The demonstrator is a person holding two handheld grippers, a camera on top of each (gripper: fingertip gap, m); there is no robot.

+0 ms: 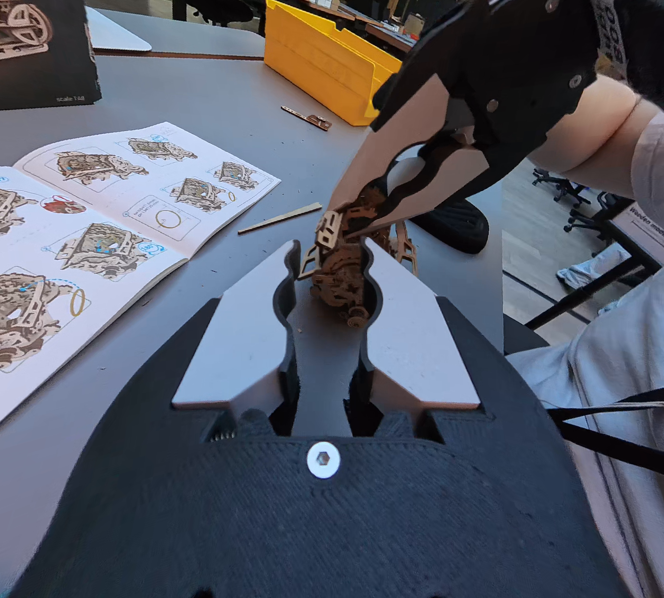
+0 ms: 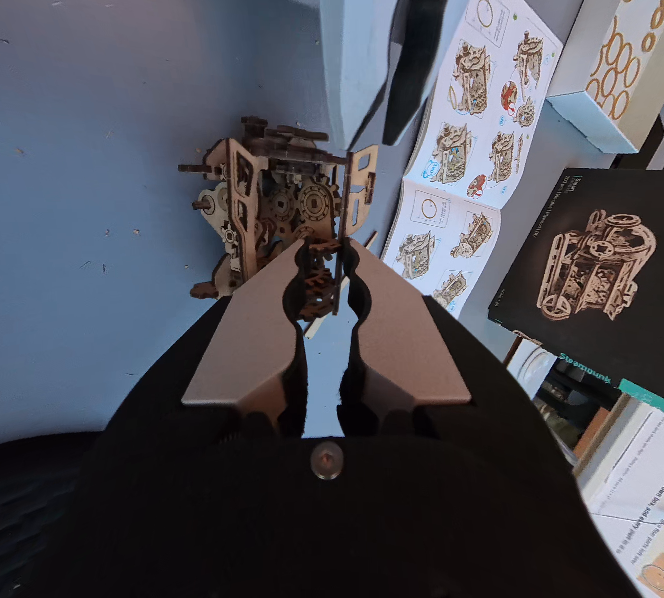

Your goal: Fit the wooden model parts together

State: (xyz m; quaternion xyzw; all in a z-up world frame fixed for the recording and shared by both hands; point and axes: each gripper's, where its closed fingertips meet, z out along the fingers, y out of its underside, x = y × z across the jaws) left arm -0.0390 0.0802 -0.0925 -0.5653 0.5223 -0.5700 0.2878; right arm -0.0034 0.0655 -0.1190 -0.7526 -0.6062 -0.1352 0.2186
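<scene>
The wooden model (image 1: 337, 279) stands on the grey table between my left gripper's (image 1: 330, 245) fingertips, which close on its sides. In the right wrist view the model (image 2: 273, 200) shows gears and light side panels. My right gripper (image 2: 325, 243) is shut on a dark fretwork wooden part (image 2: 318, 279) at the model's near side, next to a thin panel edge. In the left wrist view the right gripper (image 1: 350, 218) comes down from the upper right onto the model's top. One left finger (image 2: 352, 78) touches the model's far side.
An open instruction booklet (image 1: 125, 207) lies to the left. A loose wooden stick (image 1: 280, 218) and a small wooden strip (image 1: 307, 118) lie beyond the model. A yellow bin (image 1: 316, 56) and a black model box (image 1: 39, 24) stand at the back. The table edge (image 1: 501, 293) runs close on the right. About 5 cm separates my left fingertips from my right.
</scene>
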